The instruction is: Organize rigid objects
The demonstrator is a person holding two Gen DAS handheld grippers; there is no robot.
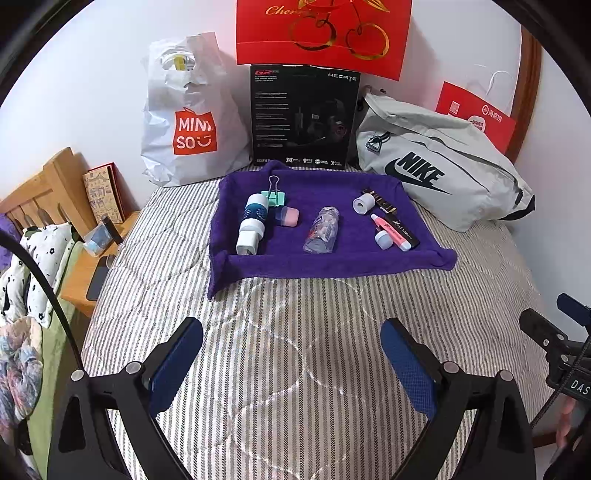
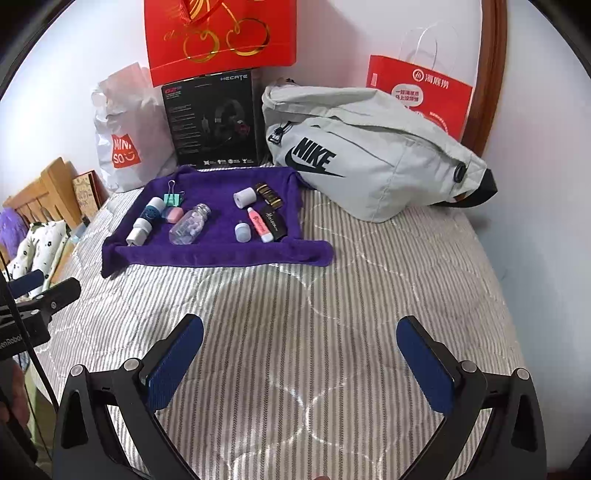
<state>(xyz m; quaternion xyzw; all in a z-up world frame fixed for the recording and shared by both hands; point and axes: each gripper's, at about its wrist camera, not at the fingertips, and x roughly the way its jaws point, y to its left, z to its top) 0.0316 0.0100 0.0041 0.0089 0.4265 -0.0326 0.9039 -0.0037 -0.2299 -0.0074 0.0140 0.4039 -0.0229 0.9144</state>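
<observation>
Both grippers, left [image 1: 291,360] and right [image 2: 300,360], are hovering low in frame over the striped bed [image 1: 295,332], fingers spread wide and holding nothing. The bottle [image 1: 322,229], marker [image 1: 393,232] and clip [image 1: 273,194] are lying on the purple towel [image 1: 332,260] mid-frame.

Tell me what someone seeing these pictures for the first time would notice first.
The eye lands on the purple towel, folded like a tray in the middle of the striped bed, with small things scattered on it, such as a clear bottle and a pink highlighter. Behind it, against the wall, a bright red gift bag tops a black headset box, with a grey Nike bag to the right.
</observation>
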